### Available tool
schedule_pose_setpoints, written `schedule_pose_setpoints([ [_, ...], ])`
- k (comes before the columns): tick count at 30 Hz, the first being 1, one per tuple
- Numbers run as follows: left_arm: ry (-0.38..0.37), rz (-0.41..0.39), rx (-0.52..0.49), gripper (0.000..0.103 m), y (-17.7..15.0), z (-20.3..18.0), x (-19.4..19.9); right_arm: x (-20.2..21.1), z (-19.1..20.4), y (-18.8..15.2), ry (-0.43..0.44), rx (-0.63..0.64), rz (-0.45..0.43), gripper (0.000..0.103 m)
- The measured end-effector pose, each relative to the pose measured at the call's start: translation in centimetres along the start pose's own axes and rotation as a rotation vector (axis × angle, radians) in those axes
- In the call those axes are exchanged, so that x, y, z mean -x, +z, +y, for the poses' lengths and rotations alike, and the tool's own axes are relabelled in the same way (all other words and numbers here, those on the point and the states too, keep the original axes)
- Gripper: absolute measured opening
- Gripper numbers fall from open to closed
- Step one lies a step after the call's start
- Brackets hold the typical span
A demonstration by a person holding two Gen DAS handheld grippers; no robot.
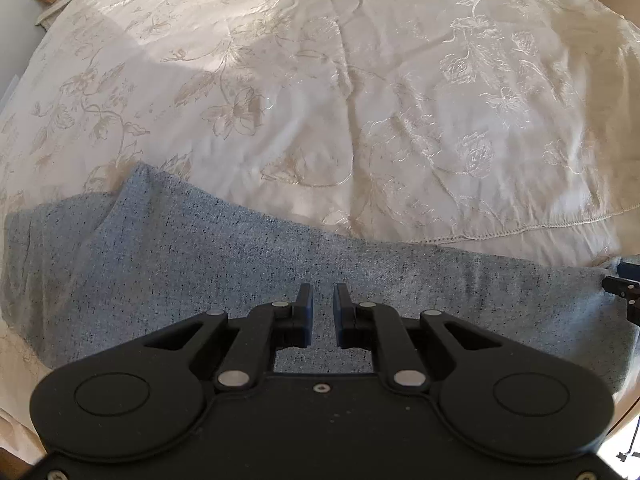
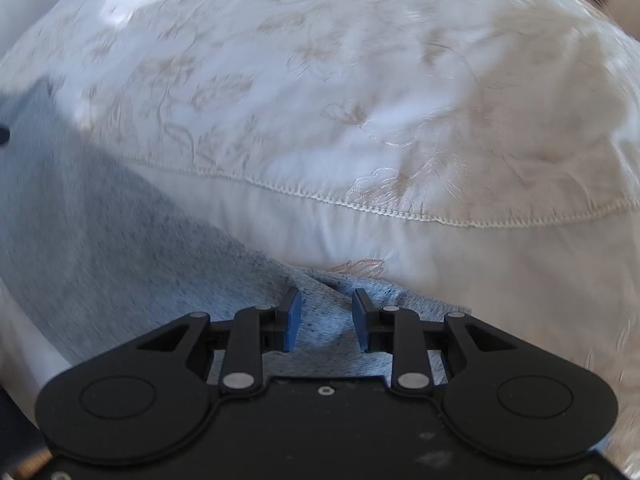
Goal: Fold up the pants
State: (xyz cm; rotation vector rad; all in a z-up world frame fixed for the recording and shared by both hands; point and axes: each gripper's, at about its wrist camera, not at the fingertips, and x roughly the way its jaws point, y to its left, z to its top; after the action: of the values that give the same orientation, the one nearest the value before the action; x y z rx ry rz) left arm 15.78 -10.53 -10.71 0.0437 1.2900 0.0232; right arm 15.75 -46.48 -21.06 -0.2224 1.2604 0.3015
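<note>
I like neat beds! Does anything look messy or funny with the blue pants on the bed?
Nothing is damaged or spilled. The pants lie in a long strip on the flowery bedspread, not folded up yet. Their end near the right gripper is bunched and wrinkled, and the far left end sits a little lumpy.

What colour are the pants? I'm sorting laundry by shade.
Light blue-grey with dark flecks: the pants show sharpest in the left wrist view.

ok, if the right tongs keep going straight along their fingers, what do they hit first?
The grey pants. The right tongs point steeply down with jaws apart over the fabric's end, nothing in between. The bedspread lies beyond. Depth is unclear in this blurred view.
</note>
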Motion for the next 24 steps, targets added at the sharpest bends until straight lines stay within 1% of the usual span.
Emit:
schedule_pose_setpoints([
  [2,0.011,0.008,0.011,0.018,-0.1,0.0,-0.1,-0.6,-0.2,0.3,-0.003,0.048,0.007,0.031],
  [5,0.021,0.018,0.024,0.018,0.0,-0.2,-0.3,-2.4,-0.2,0.5,0.069,0.089,0.073,0.031],
  [7,0.019,0.020,0.026,0.018,0.1,-0.5,-0.3,-3.2,-0.1,0.3,0.104,0.104,0.098,0.033],
  [8,0.016,0.020,0.023,0.018,0.2,-0.8,-0.3,-3.2,0.0,0.0,0.108,0.108,0.088,0.027],
  [9,0.013,0.021,0.017,0.018,0.3,-1.1,-0.3,-3.0,0.1,-0.3,0.107,0.112,0.073,0.005],
  [10,0.010,0.022,0.008,0.018,0.5,-1.4,-0.3,-2.6,0.4,-0.6,0.108,0.112,0.067,0.001],
  [13,-0.008,0.017,-0.022,0.018,1.1,-2.7,-0.4,-0.6,1.6,-1.8,0.072,0.156,0.004,0.001],
  [16,-0.020,0.012,-0.056,0.019,1.8,-4.0,-0.7,1.2,2.6,-3.4,0.052,0.190,-0.033,0.001],
  [17,-0.026,0.011,-0.066,0.019,2.1,-4.4,-0.7,1.7,2.6,-3.8,0.043,0.176,-0.060,0.001],
  [18,-0.032,0.009,-0.072,0.019,2.3,-4.8,-0.8,1.9,2.5,-4.0,0.032,0.152,-0.080,0.004],
  [19,-0.039,0.008,-0.075,0.019,2.4,-5.0,-0.8,2.1,2.1,-3.9,0.028,0.111,-0.090,0.006],
  [20,-0.044,0.010,-0.077,0.019,2.5,-5.3,-0.9,2.2,1.5,-3.8,0.033,0.074,-0.097,0.006],
  [22,-0.048,0.021,-0.078,0.019,2.5,-5.6,-1.3,2.4,1.1,-3.5,0.058,0.041,-0.105,0.004],
  [23,-0.048,0.029,-0.077,0.019,2.5,-5.7,-1.5,2.6,0.8,-3.3,0.076,0.026,-0.104,0.004],
  [24,-0.048,0.037,-0.073,0.019,2.4,-5.7,-1.6,2.6,0.7,-2.9,0.095,0.006,-0.106,0.007],
])
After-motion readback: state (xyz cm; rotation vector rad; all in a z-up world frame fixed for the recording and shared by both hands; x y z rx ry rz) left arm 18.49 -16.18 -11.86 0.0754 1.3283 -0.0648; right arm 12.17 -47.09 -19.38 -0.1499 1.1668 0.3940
